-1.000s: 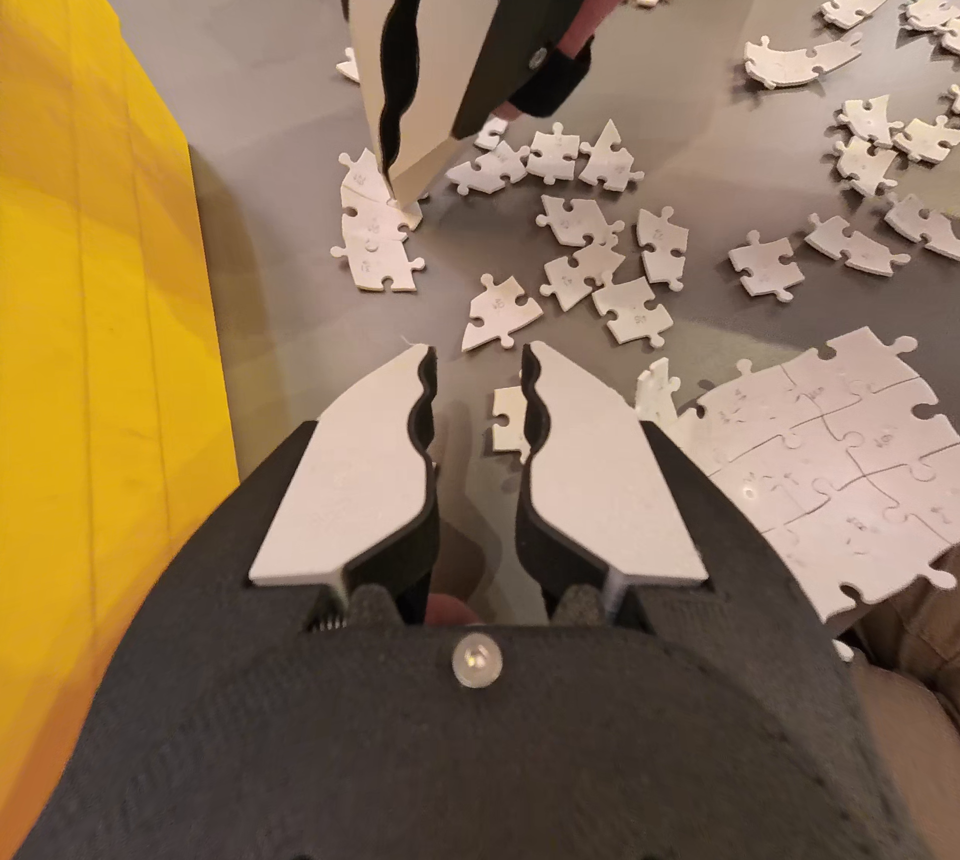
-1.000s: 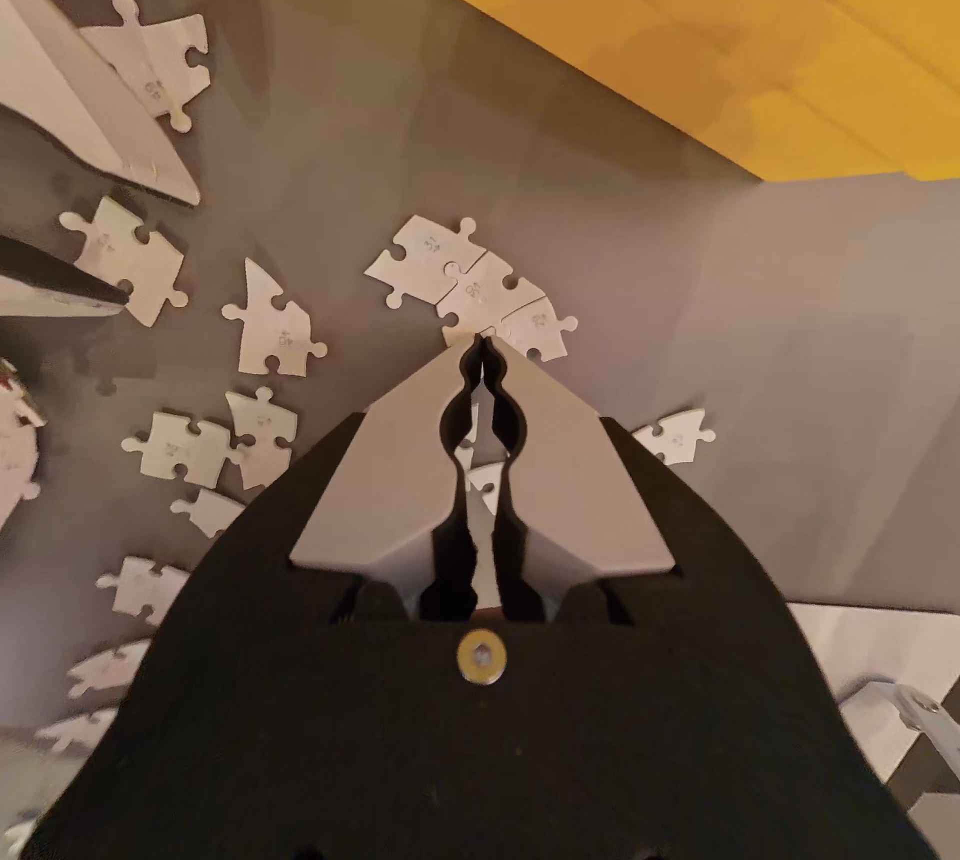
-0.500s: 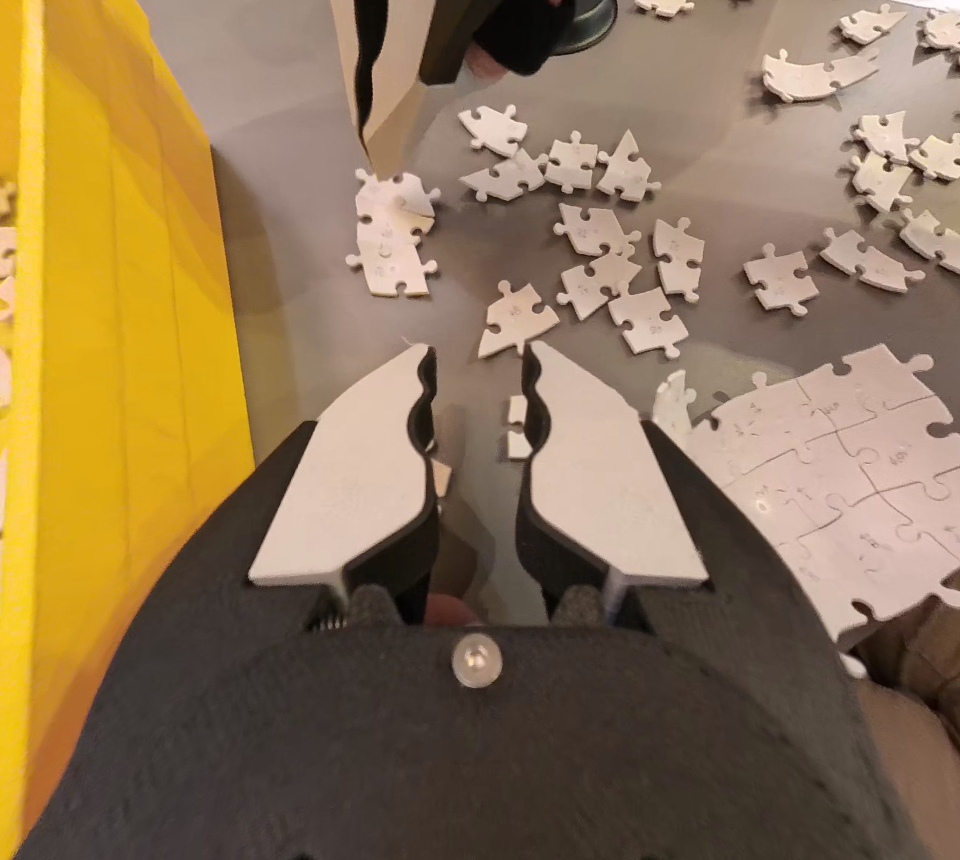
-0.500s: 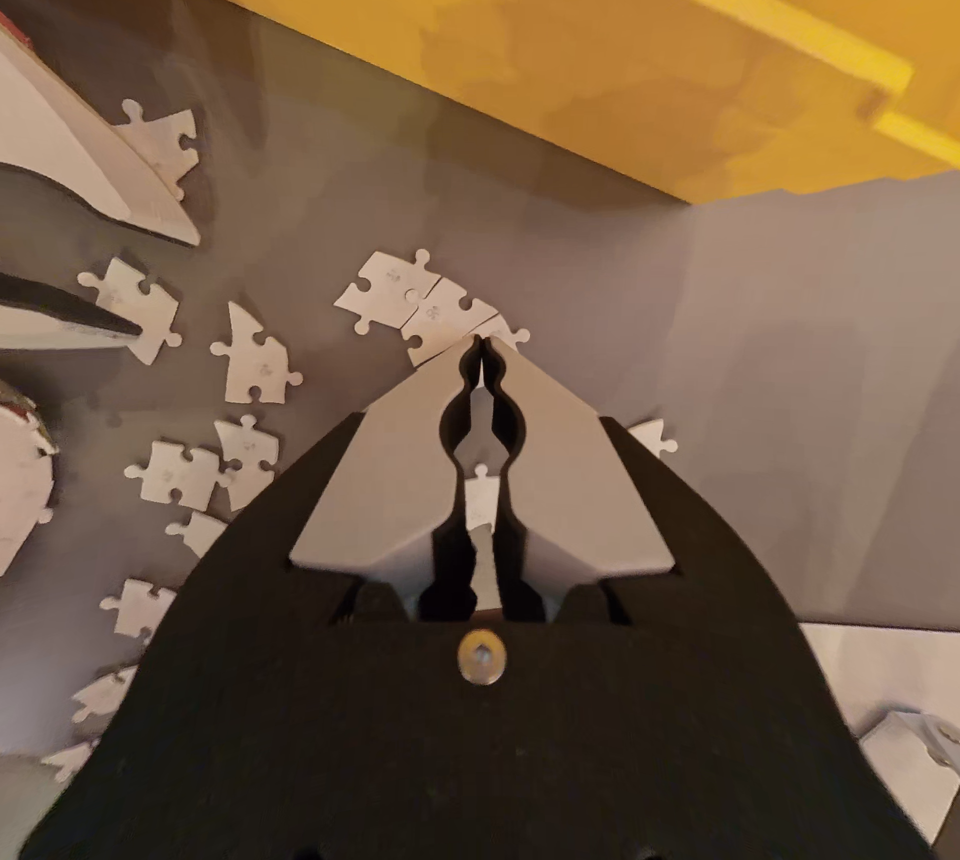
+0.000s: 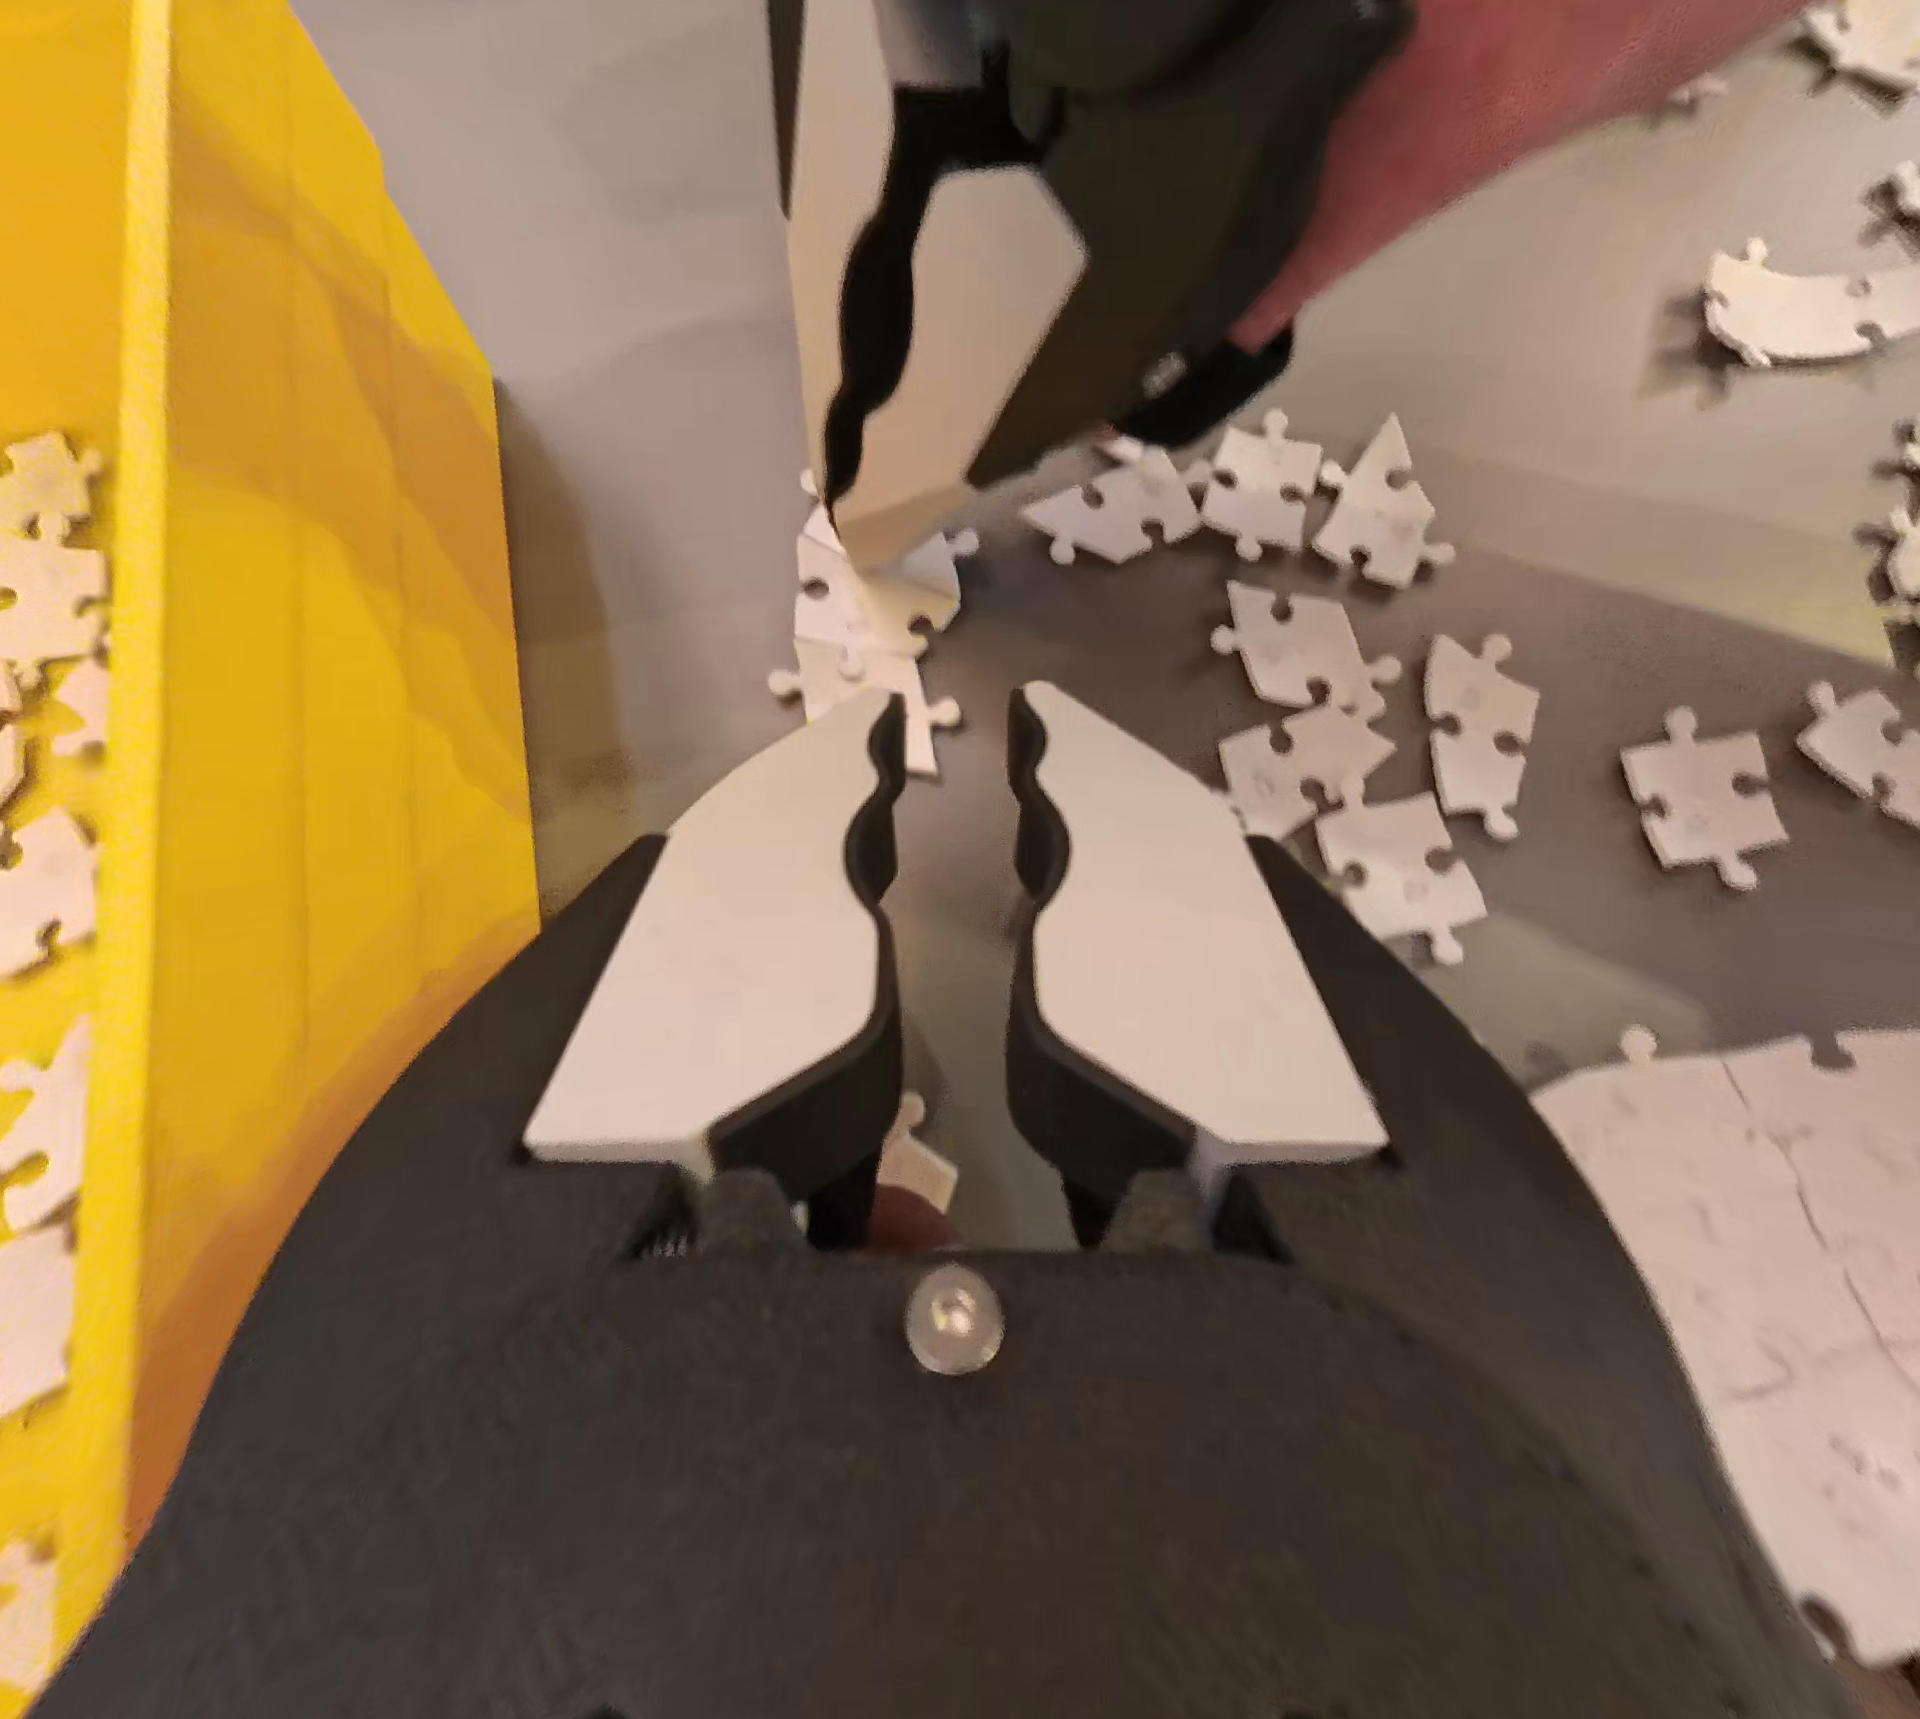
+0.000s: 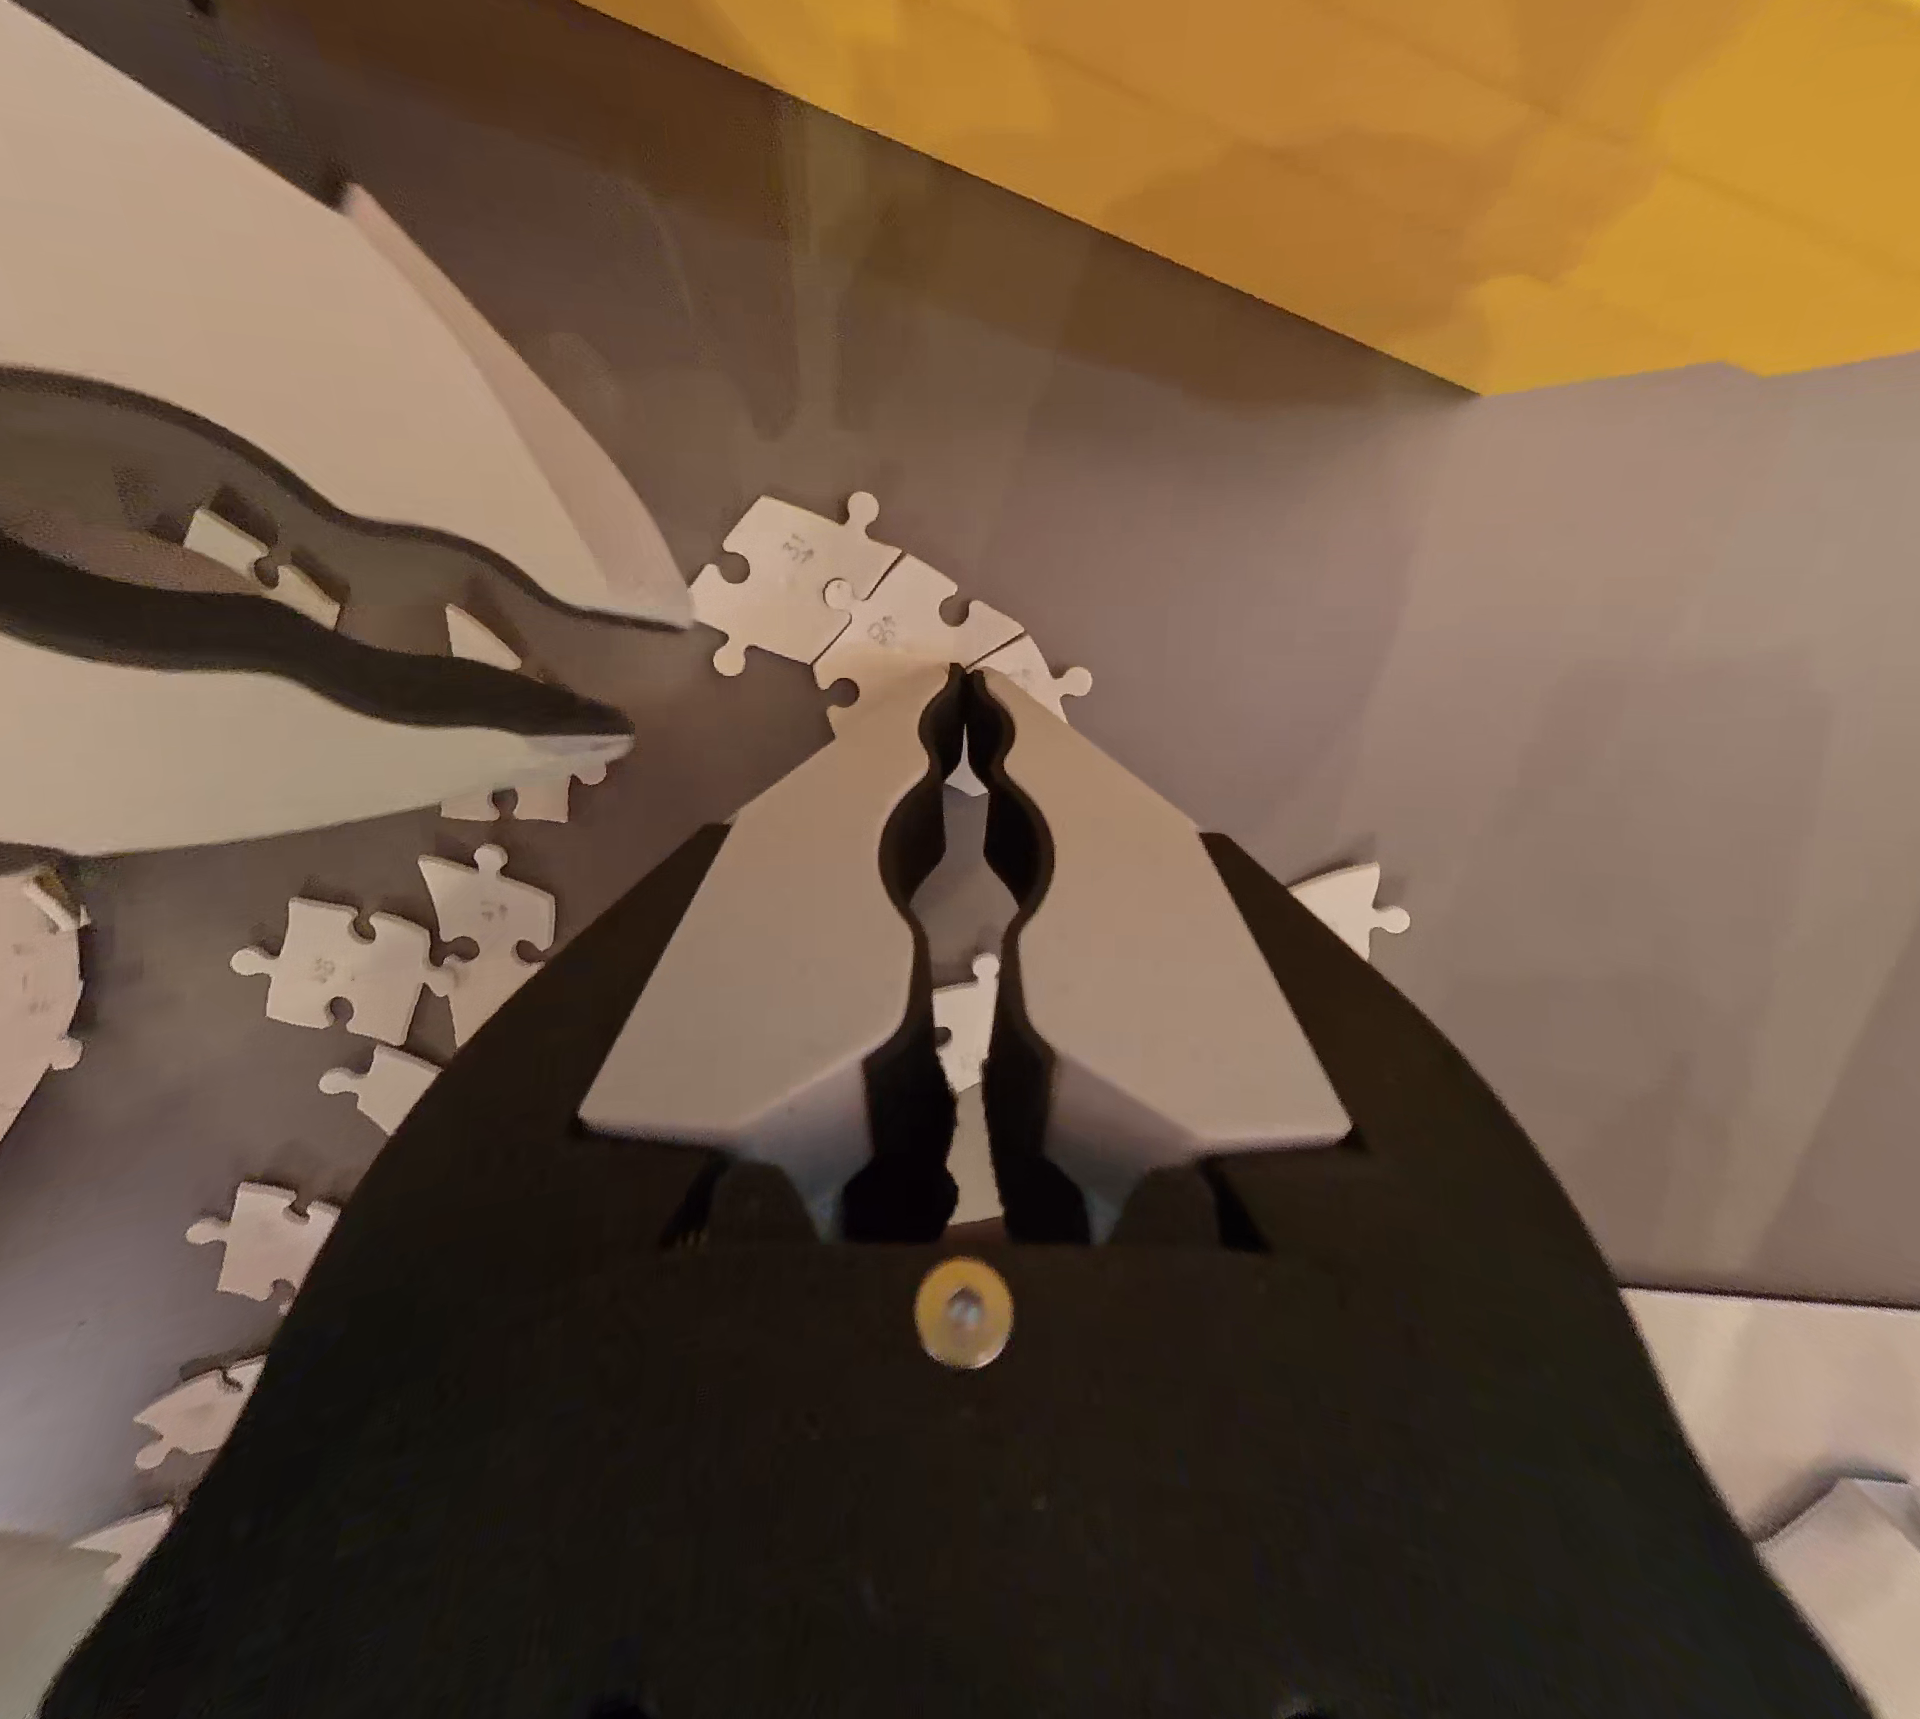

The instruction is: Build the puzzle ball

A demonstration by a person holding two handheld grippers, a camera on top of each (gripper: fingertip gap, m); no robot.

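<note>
Closed right gripper [image 6: 964, 682] tips touch curved, flat white 3-piece strip [image 6: 873, 620].

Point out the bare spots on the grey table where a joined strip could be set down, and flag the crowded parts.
Bare grey table lies beyond the three-piece strip, bordered by the yellow box. The strip alongside the box also looks free. Right of the open left gripper, loose pieces crowd the surface.
</note>
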